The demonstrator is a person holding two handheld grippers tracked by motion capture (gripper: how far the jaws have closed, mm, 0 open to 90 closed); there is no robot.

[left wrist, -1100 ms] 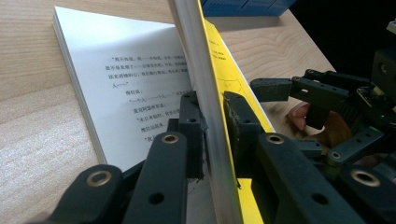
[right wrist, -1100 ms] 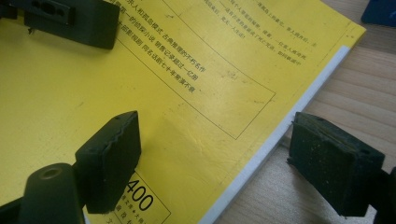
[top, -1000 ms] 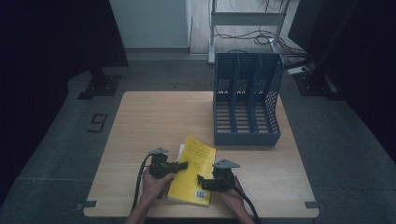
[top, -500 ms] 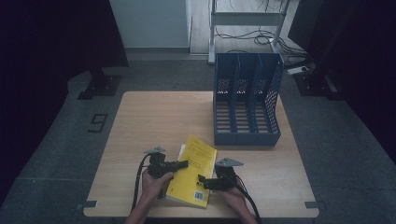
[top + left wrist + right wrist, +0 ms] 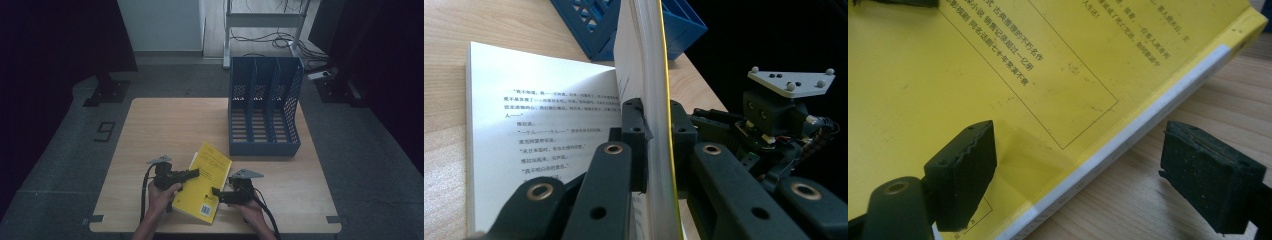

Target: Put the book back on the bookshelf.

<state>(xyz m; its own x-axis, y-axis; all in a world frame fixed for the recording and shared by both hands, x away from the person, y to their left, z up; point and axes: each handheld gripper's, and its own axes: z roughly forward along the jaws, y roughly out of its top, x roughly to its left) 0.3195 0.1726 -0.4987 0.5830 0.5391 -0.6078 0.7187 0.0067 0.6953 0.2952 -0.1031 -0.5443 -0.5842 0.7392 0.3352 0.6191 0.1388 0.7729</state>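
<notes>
A: Starting at the left of the high view, the left gripper sits low and left of centre, the person's left hand wrapped round its body, its tip at the left edge of the yellow book.

B: And its own camera settles the grip. In the left gripper view the fingers are clamped on a lifted block of pages with the yellow cover on its outer side. That block stands on edge straight up the middle of the frame, pinched from both sides.

A: To the left of it in that view an open page of printed text lies flat on the wooden table.

B: Back in the high view, moving right: the book lies at lower centre, slanted, near the table's front edge, its upper corner pointing toward the blue file rack.

A: The rack stands upright at centre right of the frame, three compartments, well apart from the grippers, though the book's upper corner comes near its base.

B: Further right, the right gripper is at the book's lower right edge, held in the right hand.

A: In the right gripper view its fingers are spread wide. One pad rests over the yellow cover at lower left, the other sits over bare wood at lower right, and the book's white page edge runs diagonally between them.

B: So nothing is pinched on that side; whether the left pad presses on the cover I can't tell.
</notes>
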